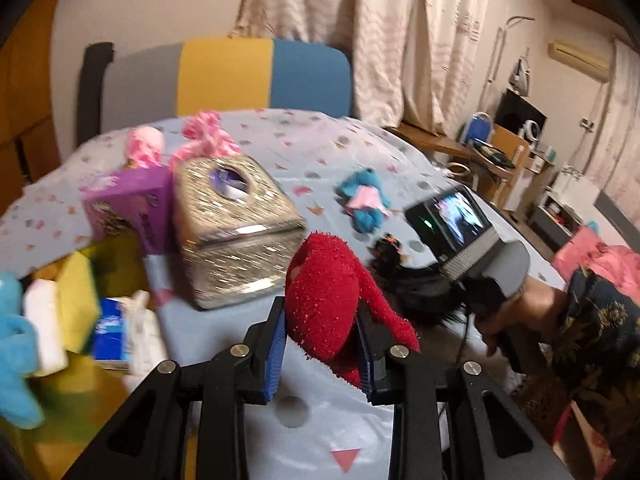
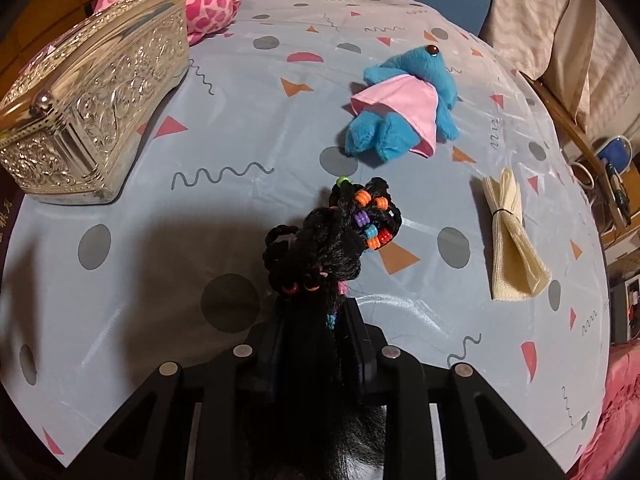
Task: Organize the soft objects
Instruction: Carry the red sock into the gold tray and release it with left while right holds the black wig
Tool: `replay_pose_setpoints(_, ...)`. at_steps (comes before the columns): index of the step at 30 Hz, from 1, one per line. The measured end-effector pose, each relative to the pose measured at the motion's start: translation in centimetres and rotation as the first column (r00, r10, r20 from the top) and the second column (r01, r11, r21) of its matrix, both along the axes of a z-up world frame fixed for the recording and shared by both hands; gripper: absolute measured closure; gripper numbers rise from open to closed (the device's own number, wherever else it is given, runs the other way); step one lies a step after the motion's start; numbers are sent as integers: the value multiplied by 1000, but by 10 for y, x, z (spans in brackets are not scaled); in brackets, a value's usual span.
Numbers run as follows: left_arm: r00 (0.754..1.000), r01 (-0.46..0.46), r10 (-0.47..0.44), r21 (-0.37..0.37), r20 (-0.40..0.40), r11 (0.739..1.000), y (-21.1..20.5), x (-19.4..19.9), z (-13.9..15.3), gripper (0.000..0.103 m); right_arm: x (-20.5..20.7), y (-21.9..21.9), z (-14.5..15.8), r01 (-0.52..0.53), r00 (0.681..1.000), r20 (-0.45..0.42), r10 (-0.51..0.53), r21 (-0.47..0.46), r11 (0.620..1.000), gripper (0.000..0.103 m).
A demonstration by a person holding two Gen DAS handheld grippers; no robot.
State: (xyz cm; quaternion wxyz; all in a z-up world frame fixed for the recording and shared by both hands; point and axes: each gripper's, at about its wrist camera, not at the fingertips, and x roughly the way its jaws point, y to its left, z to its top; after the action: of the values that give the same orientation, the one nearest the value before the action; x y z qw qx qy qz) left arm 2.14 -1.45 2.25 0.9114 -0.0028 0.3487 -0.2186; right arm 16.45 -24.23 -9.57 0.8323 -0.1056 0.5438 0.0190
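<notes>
The desk (image 2: 280, 80), under a pale blue patterned cloth, carries most of what is left to sort. Largest on it is the silver box (image 2: 92, 120) at the left, with a purple carton (image 1: 128, 208) beside it and a pink spotted plush (image 2: 192, 0) behind. Off the desk's left edge sits a heap of already gathered things: a yellow sponge (image 1: 78, 304), a white one and a blue plush (image 1: 14, 344) (this looks like the collecting spot, though the blur hides what holds them). Toward the far side lies a blue toy (image 2: 400, 108) in a pink skirt, and near the right edge a folded cream cloth (image 2: 512, 248) bound with a band.

The left gripper (image 1: 322, 344) has its jaws clamped tight on a red sock (image 1: 332, 300), held clear above the desk. The right gripper (image 2: 316, 344) has its jaws drawn in narrowly on a black beaded braid (image 2: 344, 232), whose free end rests on or just above the cloth.

The step in hand seems to be carrying: both picks are made, neither is placed. Next, I judge, the sock should swing left to the heap and be let go over it, then the braid lifted fully so its beads do not drag
</notes>
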Motion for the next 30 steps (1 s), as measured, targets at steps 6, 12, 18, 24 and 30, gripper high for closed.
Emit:
replay_pose_setpoints(6,996,-89,88,16,34,996,31,0,9,72,-17,16,3,-32,999,24,34,-64,997,77)
replay_pose_setpoints(12,980,-197,196,22,41,980,75,-2,12,72,-20,17,4,-5,1000,8,5,-27,1000,77)
replay_pose_setpoints(18,960,-281,281,20,23,959,110,-8,4,72,-26,20,5,-21,1000,23,22,-47,999,77)
replay_pose_setpoints(24,941,-339,340,34,-2,940,136,-11,-8,72,-32,26,6,-33,999,35,36,-67,997,77)
replay_pose_setpoints(30,924,-380,382,65,-14,923,149,-14,-19,72,-31,26,6,-40,999,33,43,-75,996,77)
